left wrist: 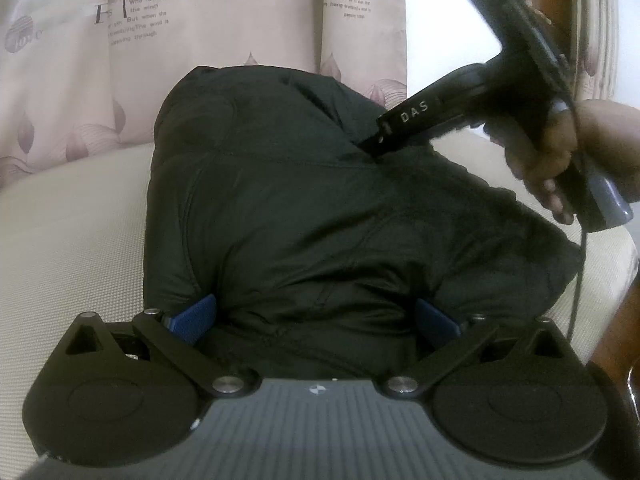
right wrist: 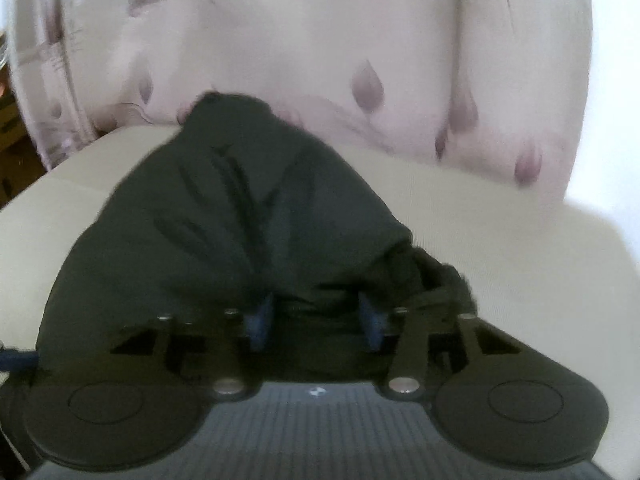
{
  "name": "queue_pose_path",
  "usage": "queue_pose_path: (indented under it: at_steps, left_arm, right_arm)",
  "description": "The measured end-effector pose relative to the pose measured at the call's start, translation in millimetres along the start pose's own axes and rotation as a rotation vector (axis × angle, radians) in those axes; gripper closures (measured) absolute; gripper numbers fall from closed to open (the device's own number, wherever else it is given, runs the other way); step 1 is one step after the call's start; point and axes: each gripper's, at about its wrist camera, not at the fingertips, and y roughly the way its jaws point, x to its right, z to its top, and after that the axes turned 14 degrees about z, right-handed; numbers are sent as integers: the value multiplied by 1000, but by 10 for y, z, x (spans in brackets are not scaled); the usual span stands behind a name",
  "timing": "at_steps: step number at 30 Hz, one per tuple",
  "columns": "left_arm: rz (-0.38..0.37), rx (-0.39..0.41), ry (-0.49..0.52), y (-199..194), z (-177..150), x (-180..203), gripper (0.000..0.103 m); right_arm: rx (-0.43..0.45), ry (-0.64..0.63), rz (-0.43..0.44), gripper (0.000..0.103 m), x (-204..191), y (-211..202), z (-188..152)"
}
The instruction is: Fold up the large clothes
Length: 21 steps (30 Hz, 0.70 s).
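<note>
Both grippers were on the black jacket [left wrist: 320, 208], which lay bundled on the cream seat cushion [left wrist: 72, 240] in front of the leaf-printed backrest [left wrist: 200, 40]. My left gripper [left wrist: 316, 320] sat at the near edge of the bundle, its blue pads [left wrist: 196, 316] spread wide with a thick roll of fabric bulging between them; I could not tell whether the pads were pressing on it or only flanking it. My right gripper [right wrist: 316, 320] had its jaws partly apart, a fold of the jacket lying between them, the pads not visibly biting. Seen from the left wrist, that right gripper [left wrist: 372, 146], held in my hand [left wrist: 552, 160], pointed down into the far right part of the jacket, its tip at the cloth.

I judged that I was mid-fold: the garment was already gathered into a compact heap, and the right side looked to be let go after being laid over. The next move, I thought, called for lifting the right tool clear without dragging the fabric, then taking a fresh hold on a loose edge, while the left kept the near edge pinned so the puffy bundle would not spring open.

The jacket lay directly ahead of and beneath both tools, near the cushion's middle, its far end close to the backrest.
</note>
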Motion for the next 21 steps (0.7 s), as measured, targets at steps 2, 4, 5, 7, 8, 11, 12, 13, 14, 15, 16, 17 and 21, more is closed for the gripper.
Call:
queue_pose_path:
  at_steps: [2,4,5,7,8,11,12,13,14,15,16,17,21]
  left_arm:
    - [4,1,7,-6,7,19,0]
    - [6,3,8,-9,7,35,0]
    - [8,3,9,-11,9,38,0]
    - [11,-1,12,-10,4,44,0]
    - [13,-4,15,-11,0,47,0]
    - [12,-9,14,-9,0,34,0]
    - [13,-8,13,-11,-3,31,0]
    - [14,-9,13,-6,3,34,0]
    - [14,-10,12,-5,6,34,0]
    - [14,-10,11,-4,9,39,0]
    - [14,-9,12,1,10,35,0]
    - [14,-9,13,5,15,35,0]
    - [16,-11,10,10,21,42,0]
  right_arm:
    - [-25,43,20,50,85,69,-32]
    - [-42,32,-1,40,99,152,-102]
    - [-42,27,-9,39,102,176,-135]
    - [-41,57,-3,36,148,210,-163]
    - [-45,62,-2,36,161,210,-155]
    - [-29,36,-33,36,87,98,-116]
    - [-18,23,-48,35,47,24,-121]
    - [0,13,-60,35,13,-66,-133]
    - [27,5,-69,35,-40,-186,-182]
    - [61,-3,-62,35,-90,-339,-244]
    - [84,-5,-49,34,-123,-450,-299]
    - [105,-4,-30,34,-162,-590,-387]
    - [135,-42,-6,33,-322,-926,-755]
